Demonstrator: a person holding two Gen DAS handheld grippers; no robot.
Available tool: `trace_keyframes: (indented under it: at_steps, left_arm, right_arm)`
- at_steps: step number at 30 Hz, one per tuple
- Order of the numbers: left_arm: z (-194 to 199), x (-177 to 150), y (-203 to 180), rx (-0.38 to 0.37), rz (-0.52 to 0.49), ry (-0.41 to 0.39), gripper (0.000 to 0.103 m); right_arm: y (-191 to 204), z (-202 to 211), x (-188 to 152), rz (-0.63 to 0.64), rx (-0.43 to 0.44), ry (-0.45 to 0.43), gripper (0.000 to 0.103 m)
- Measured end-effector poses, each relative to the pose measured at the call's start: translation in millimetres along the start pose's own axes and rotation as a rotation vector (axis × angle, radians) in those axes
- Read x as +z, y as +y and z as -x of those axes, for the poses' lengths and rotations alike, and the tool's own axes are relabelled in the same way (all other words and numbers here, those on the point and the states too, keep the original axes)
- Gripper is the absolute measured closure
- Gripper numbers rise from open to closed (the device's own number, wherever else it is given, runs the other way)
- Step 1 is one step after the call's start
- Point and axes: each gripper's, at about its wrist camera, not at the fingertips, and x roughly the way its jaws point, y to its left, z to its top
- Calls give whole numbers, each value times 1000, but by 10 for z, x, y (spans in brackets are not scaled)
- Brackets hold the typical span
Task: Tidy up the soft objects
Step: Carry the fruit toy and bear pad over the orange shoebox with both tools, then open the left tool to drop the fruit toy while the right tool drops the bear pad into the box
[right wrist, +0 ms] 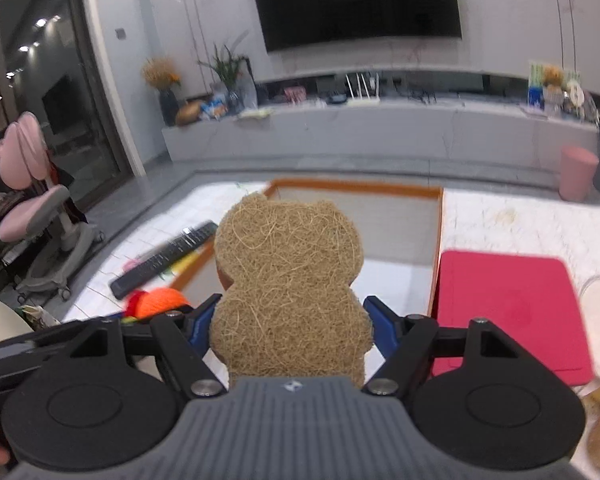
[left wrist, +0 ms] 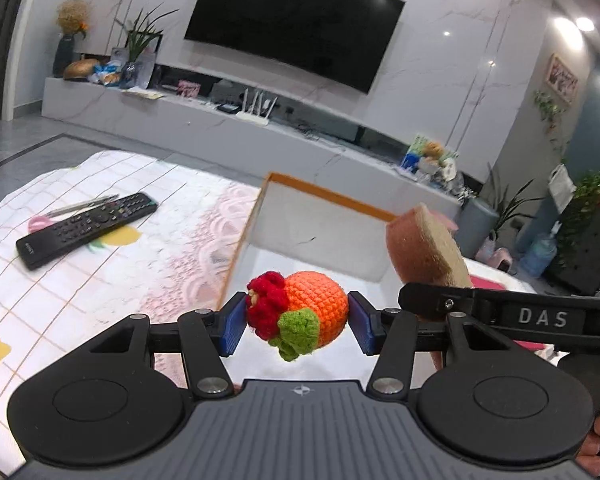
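Observation:
My left gripper (left wrist: 298,322) is shut on a crocheted orange fruit (left wrist: 316,306) with red and green trim, held above the near part of a white box with an orange rim (left wrist: 332,194). My right gripper (right wrist: 290,326) is shut on a bear-shaped sponge (right wrist: 290,280), tan fibre on one face and pink on the other, upright over the same box (right wrist: 360,188). In the left wrist view the sponge (left wrist: 424,252) and the right gripper's arm show at the right. In the right wrist view the crocheted fruit (right wrist: 160,300) shows at the lower left.
A black remote control (left wrist: 88,228) and a pen (left wrist: 84,204) lie on the patterned tablecloth left of the box. A red mat (right wrist: 508,308) lies right of the box. A TV console with a router (left wrist: 256,110) stands behind, a pink chair (right wrist: 32,200) at far left.

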Motion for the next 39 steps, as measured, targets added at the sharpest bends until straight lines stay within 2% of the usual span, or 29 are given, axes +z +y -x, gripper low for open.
trace_keyframes:
  at_steps: [4, 7, 12, 16, 24, 29, 31, 33, 35, 39]
  left_arm:
    - [31, -7, -7, 16, -9, 0, 42]
    - [55, -8, -29, 8, -7, 3, 42]
    - [39, -23, -99, 20, -34, 6, 42]
    - [39, -39, -139, 26, -51, 4, 42]
    - [34, -12, -128, 52, -40, 4, 40]
    - [41, 4, -109, 63, 14, 4, 37]
    - [71, 6, -117, 67, 19, -11, 31]
    - [119, 6, -111, 48, 30, -27, 16]
    - [184, 13, -117, 25, 55, -52, 10]
    - [311, 57, -134, 46, 63, -119, 5]
  right_arm:
    - [-46, -205, -102, -11, -8, 63, 29]
    - [6, -312, -204, 58, -22, 90, 29]
    - [113, -357, -331, 212, -115, 94, 29]
    - [103, -281, -369, 208, -189, 84, 29]
    - [41, -226, -343, 214, -177, 96, 30]
    - [57, -255, -320, 202, -174, 103, 29]
    - [52, -249, -297, 173, -166, 107, 29]
    - [26, -237, -266, 141, -150, 109, 29]
    - [-8, -230, -232, 112, -131, 113, 29]
    - [-12, -219, -178, 100, -135, 114, 29]
